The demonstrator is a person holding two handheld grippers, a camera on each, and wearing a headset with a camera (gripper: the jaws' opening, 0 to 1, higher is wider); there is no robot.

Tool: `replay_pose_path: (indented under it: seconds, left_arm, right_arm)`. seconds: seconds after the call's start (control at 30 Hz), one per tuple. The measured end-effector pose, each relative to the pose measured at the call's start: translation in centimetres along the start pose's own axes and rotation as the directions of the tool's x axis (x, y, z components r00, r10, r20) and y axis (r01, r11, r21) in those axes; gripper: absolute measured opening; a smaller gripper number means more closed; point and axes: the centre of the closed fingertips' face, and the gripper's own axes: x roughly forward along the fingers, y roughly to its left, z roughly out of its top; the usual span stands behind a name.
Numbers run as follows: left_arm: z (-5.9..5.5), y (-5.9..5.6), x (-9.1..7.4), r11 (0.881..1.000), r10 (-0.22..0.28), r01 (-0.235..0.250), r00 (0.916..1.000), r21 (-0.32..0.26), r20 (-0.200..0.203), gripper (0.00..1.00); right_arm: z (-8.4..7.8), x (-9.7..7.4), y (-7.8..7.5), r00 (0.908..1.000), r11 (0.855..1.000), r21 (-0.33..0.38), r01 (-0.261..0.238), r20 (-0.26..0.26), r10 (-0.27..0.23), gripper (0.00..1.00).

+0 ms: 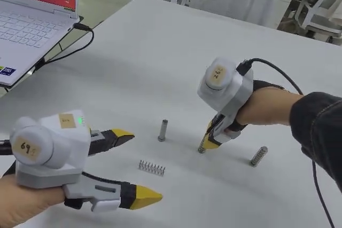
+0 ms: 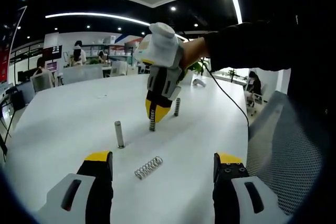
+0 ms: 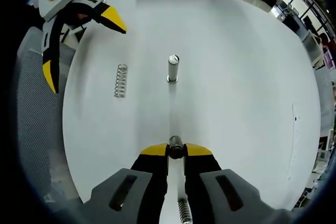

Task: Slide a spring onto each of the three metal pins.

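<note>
Spring (image 3: 176,148) stands upright on the desk (image 1: 160,57), pinched between the right gripper's (image 1: 207,143) narrow fingers (image 3: 153,153). Near it a bare pin (image 1: 162,130) stands alone, and a second spring (image 1: 152,167) lies flat just in front. A third spring (image 1: 258,156) stands on the far side of the right gripper. Left gripper (image 2: 163,157) hovers, fingers wide
</note>
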Motion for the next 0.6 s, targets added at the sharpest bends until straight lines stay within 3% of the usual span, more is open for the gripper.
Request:
replay_pose_path:
  seconds: [0.33, 0.6]
  left_arm:
    - [0.03, -0.07, 0.00, 1.000, 0.000, 0.000, 1.0000, 0.001, 0.000, 0.74]
    - [0.14, -0.33, 0.08, 1.000, -0.003, 0.003, 1.0000, 0.005, 0.000, 0.74]
  right_arm:
    - [-0.18, 0.07, 0.09, 1.0000, 1.000, 0.005, -0.006, 0.002, 0.006, 0.15]
    - [0.00, -0.86, -0.25, 0.9995, 1.000, 0.013, 0.012, 0.028, -0.012, 0.18]
